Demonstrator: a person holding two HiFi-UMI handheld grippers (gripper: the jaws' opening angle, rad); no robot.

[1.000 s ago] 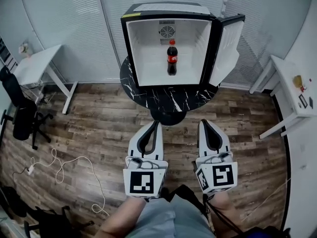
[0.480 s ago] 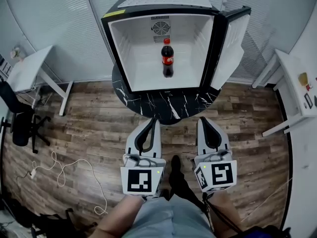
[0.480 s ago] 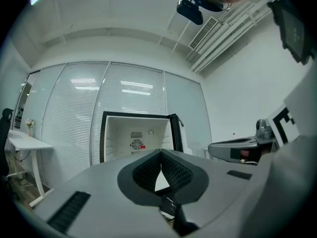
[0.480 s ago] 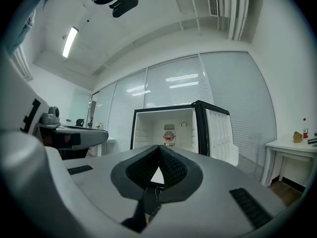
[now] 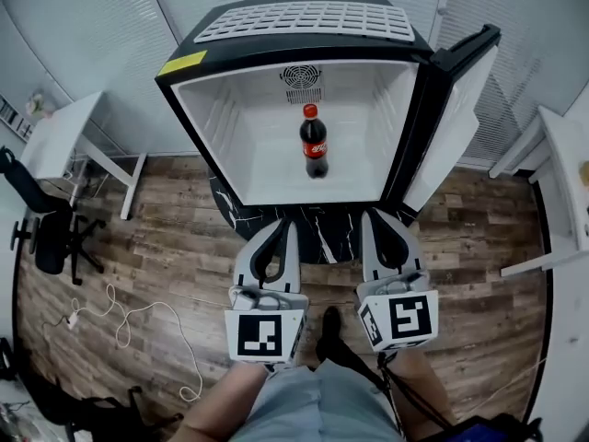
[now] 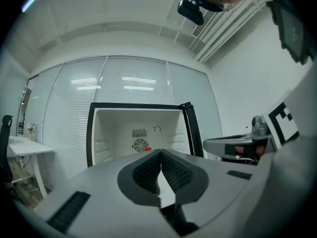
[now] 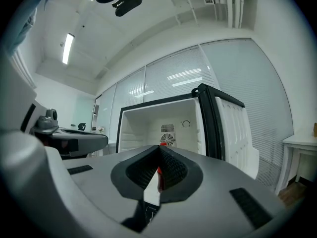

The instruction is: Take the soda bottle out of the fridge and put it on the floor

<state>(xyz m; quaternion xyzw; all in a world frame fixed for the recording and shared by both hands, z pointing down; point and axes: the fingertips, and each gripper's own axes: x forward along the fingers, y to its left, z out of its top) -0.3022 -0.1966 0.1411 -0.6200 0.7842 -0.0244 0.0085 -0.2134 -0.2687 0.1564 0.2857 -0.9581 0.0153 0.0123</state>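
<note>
A soda bottle (image 5: 314, 142) with a red cap and red label stands upright in the middle of the open mini fridge (image 5: 230, 145). The fridge door (image 5: 451, 122) is swung open to the right. My left gripper (image 5: 287, 225) and right gripper (image 5: 366, 215) are both shut and empty, side by side just in front of the fridge's lower edge, short of the bottle. In the left gripper view the fridge (image 6: 114, 133) fills the middle and only the bottle's red cap (image 6: 146, 149) peeks over the jaws. In the right gripper view the bottle (image 7: 160, 175) shows through the gap behind the closed tips.
The fridge sits on a black marble round table (image 5: 317, 238) over a wood floor (image 5: 166, 247). A white desk (image 5: 64, 136) and black office chair (image 5: 46, 238) stand at left, another white desk (image 5: 561, 173) at right. A white cable (image 5: 138, 316) lies on the floor at left.
The fridge and bottle have grown larger and nearer in the head view as I stepped towards them. Both grippers stay shut and now reach the fridge's front edge.
</note>
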